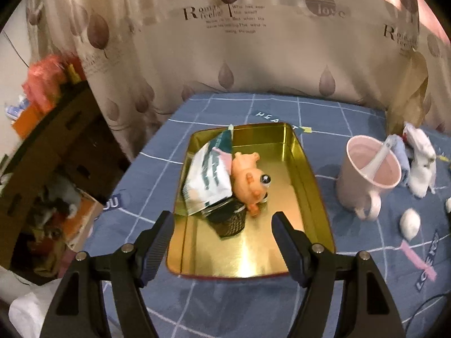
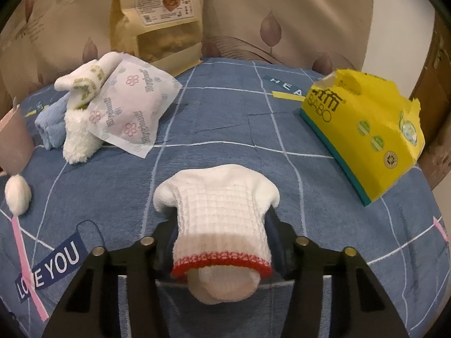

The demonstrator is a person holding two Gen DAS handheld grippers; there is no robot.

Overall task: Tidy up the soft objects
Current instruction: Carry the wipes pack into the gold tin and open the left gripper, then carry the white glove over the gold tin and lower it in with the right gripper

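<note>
glove (image 2: 222,211): white, red cuff | tin (image 1: 307,169): gold | box (image 2: 363,129): yellow

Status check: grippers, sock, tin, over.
Left gripper open, empty, above gold tin. Right gripper shut on white sock. Tin holds pig toy and packet; its near half bare.

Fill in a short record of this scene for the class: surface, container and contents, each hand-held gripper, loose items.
surface: blue checked cloth
container: gold tin, open
contents: orange toy, white packet, dark roll
left hand-held gripper: open, empty, over the tin's near end
right hand-held gripper: closed on a white sock with red cuff
loose items: pink mug with spoon, yellow box, fluffy white sock, white ball
</note>
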